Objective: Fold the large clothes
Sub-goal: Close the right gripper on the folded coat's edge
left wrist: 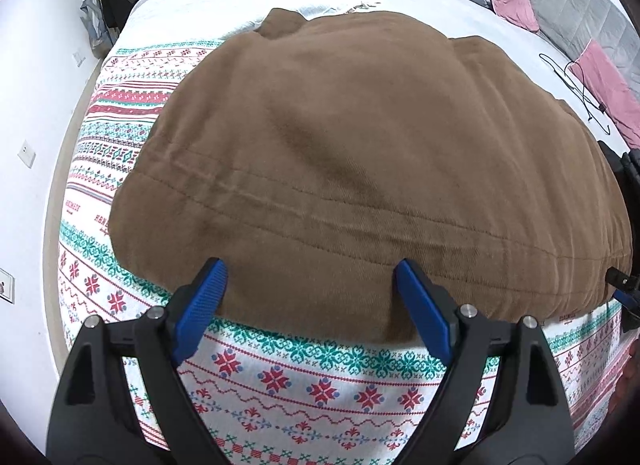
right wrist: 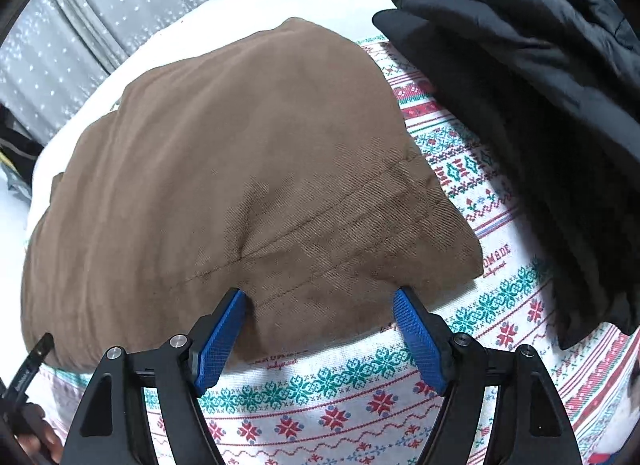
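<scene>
With both my left claw (left wrist: 310,285) and right claw (right wrist: 320,315) spread over the coat's (left wrist: 340,153) near hem, the next fold called for pinching it.

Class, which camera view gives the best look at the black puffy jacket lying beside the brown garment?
The right wrist view: the black puffy jacket fills its upper right, folds and quilting visible. The left wrist view shows only a dark sliver at its right edge, past the brown garment.
</scene>
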